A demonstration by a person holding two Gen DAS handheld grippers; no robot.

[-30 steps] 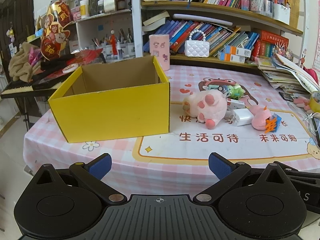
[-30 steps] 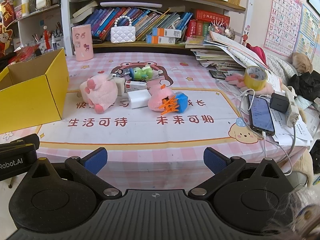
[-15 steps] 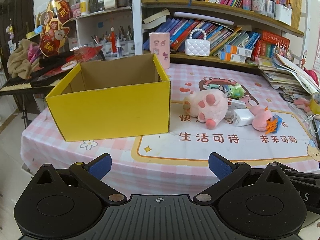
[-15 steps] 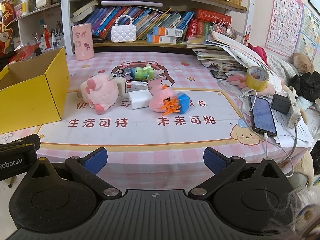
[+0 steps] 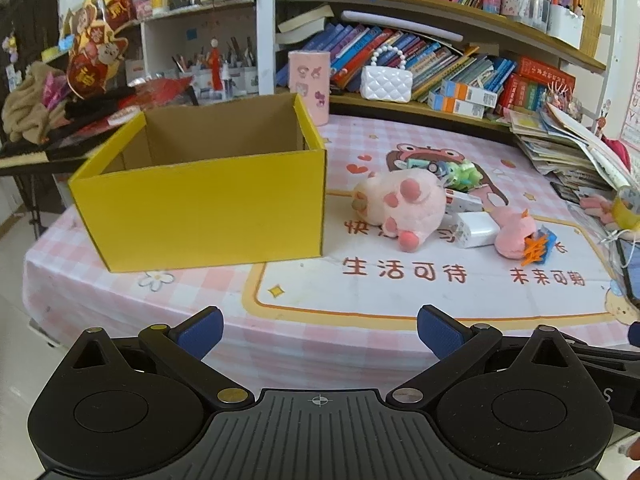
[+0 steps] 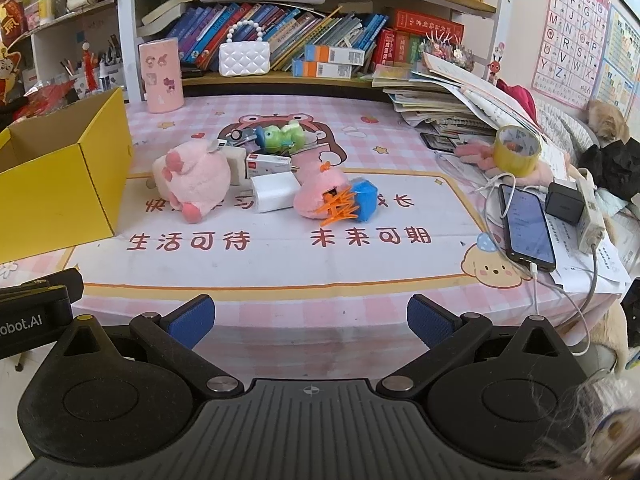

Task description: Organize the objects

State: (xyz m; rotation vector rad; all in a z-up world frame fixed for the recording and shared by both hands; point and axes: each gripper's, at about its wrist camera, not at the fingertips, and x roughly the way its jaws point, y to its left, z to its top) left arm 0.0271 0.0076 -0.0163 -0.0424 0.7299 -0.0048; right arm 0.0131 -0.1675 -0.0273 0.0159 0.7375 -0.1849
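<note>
The table [image 6: 280, 304] wears a pink checked cloth. A yellow box [image 6: 52, 196] sits on it, with a pink plush toy [image 6: 192, 180] just beside the box.

Both the left gripper [image 5: 319, 332] and right gripper [image 6: 311, 318] are black, ribbed, with blue finger pads [image 5: 200, 330] and silver screws.

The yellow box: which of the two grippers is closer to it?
The left. The left gripper hangs off the table's near edge, almost straight before the yellow box. The right gripper sits further right, with the box off to its left.
</note>
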